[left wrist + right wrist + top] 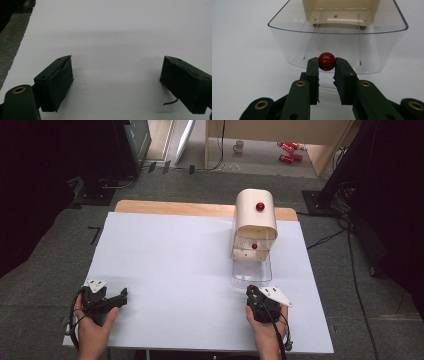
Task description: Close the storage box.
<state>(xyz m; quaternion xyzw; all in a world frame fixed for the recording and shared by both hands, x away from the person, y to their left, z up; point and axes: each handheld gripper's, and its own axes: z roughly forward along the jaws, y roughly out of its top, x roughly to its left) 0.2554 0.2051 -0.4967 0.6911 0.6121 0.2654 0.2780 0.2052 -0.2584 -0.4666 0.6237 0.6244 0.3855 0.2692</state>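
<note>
1. The right gripper point(327, 65) is clamped on the red knob point(326, 61) of a clear drawer point(337, 50), both jaws pressing on the ball's sides. The drawer stands pulled well out from the cream cabinet point(255, 215) just beyond it.
2. Risk: the knob is round and smooth and the grip sits near the jaw tips, so I judge that a pull or push off the drawer's line could let the ball slip out.
3. Risk: the drawer looks near the end of its travel; further pulling may draw it free so that it drops, or may drag the light cabinet toward the gripper.
4. Risk: pushing back at an angle could jam the drawer in its slot.
5. The left gripper point(117, 75), well off to the side of the right one, has jaws spread wide with nothing between them, low over the sheet.
6. Surface: a plain white sheet point(175, 265) on a wooden table point(150, 206).
7. Room: grey floor, cables, a mug point(239, 146) and red cans point(289, 151) far beyond the cabinet.
</note>
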